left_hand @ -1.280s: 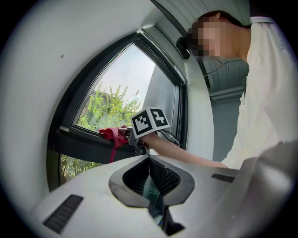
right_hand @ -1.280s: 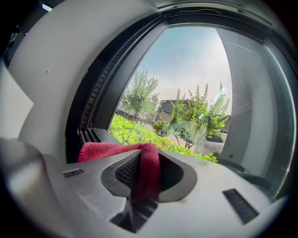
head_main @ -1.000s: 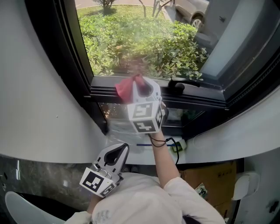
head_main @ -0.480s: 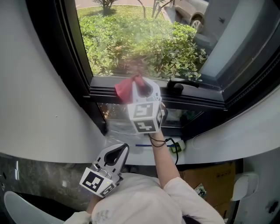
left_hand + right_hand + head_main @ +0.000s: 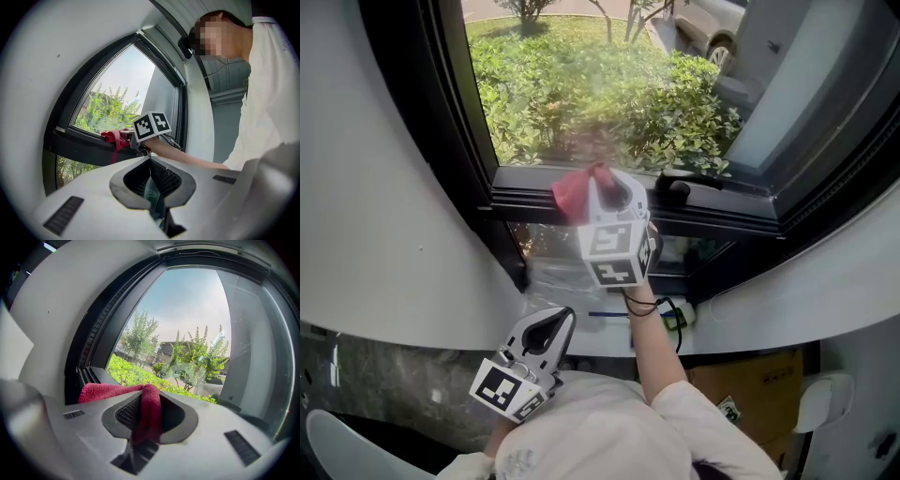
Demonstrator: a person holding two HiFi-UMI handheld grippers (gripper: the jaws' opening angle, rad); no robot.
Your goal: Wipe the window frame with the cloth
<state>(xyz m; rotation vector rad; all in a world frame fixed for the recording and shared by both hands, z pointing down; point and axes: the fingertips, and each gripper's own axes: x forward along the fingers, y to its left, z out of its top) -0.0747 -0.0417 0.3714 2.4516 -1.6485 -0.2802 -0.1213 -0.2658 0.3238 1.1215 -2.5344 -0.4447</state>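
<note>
Right claw (image 5: 147, 399): closed on the red cloth (image 5: 151, 416). One fold runs down between the jaws, and the rest bunches out past the tips to the left.
Cloth position: pressed against the black lower rail of the window frame (image 5: 520, 199), where the rail meets the glass. It lies left of the black handle (image 5: 680, 184), near it but not touching.
Right claw pose: reaches forward and up to the rail from below. Its marker cube (image 5: 614, 251) faces the head camera.
Right arm (image 5: 654, 347): stretched out from a pale sleeve, with a dark band round the wrist.
Left claw (image 5: 150, 160): jaws together at the tips, nothing gripped. It is held low by the person's chest, well apart from the frame and pointing toward it.
Left gripper view: shows the right gripper's cube and the cloth on the rail ahead.
Frame: dark, with a tall upright at the left and the lower rail running rightward. A second pane sits below the rail.
Outside: green bushes (image 5: 581, 89) close beyond the glass, with trees and sky farther off in the right gripper view.
Surroundings: white wall (image 5: 380, 216) to the left of the frame and a white sill (image 5: 769, 314) below it. A cardboard box (image 5: 759, 382) stands lower right.
</note>
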